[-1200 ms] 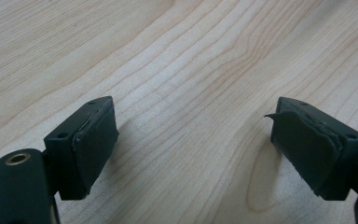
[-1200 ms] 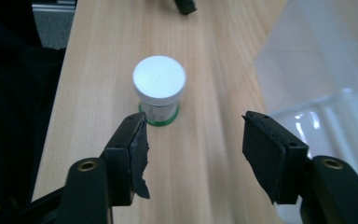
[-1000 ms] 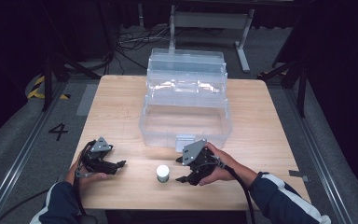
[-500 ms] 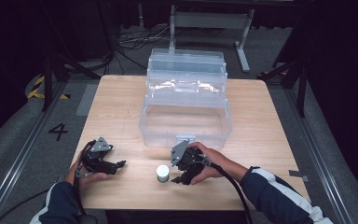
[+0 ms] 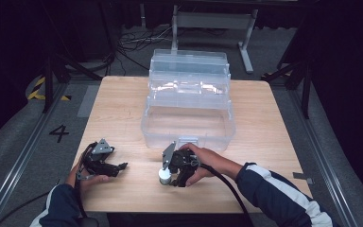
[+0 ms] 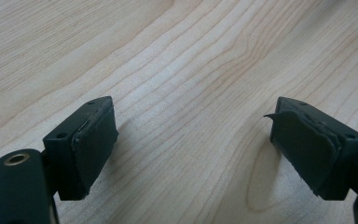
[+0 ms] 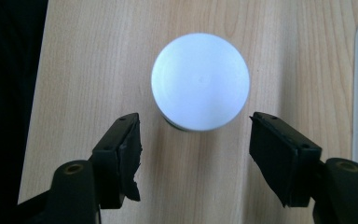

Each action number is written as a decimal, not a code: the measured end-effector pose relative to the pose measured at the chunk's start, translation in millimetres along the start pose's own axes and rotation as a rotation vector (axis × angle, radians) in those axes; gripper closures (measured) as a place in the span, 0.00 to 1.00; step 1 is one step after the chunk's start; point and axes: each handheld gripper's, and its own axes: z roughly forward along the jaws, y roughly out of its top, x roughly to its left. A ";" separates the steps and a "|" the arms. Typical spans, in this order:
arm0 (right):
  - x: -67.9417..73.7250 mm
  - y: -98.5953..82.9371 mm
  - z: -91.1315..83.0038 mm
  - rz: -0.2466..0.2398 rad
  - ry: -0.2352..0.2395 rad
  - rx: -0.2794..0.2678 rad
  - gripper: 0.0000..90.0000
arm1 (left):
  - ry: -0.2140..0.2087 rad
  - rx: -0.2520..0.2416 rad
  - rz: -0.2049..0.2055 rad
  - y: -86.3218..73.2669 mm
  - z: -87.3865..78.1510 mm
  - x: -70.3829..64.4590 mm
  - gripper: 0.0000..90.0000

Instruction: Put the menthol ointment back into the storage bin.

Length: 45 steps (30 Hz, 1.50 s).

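Near the table's (image 5: pixel 123 118) front edge the right gripper (image 5: pixel 171 178) hangs just above a small white-capped container (image 5: pixel 164 175); in the right gripper view the round white cap (image 7: pixel 200 80) lies just ahead of the gap, both jaws spread wide and gripping nothing. To the left, well apart, the left gripper (image 5: pixel 122 166) rests low over bare wood, jaws wide apart and empty. Farther back stands an open clear plastic box (image 5: pixel 189 101)
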 end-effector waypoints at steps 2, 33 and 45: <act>-1.5 2.5 1.4 0.001 -0.007 0.008 0.39 | 0.000 0.000 0.001 0.0 0.0 0.1 0.16; -5.9 27.4 18.4 -0.019 0.005 0.058 0.39 | 0.000 0.000 0.000 0.0 0.0 0.1 0.16; -5.2 29.9 16.5 -0.016 0.012 0.071 0.46 | 0.000 0.000 0.000 0.0 0.0 0.1 0.16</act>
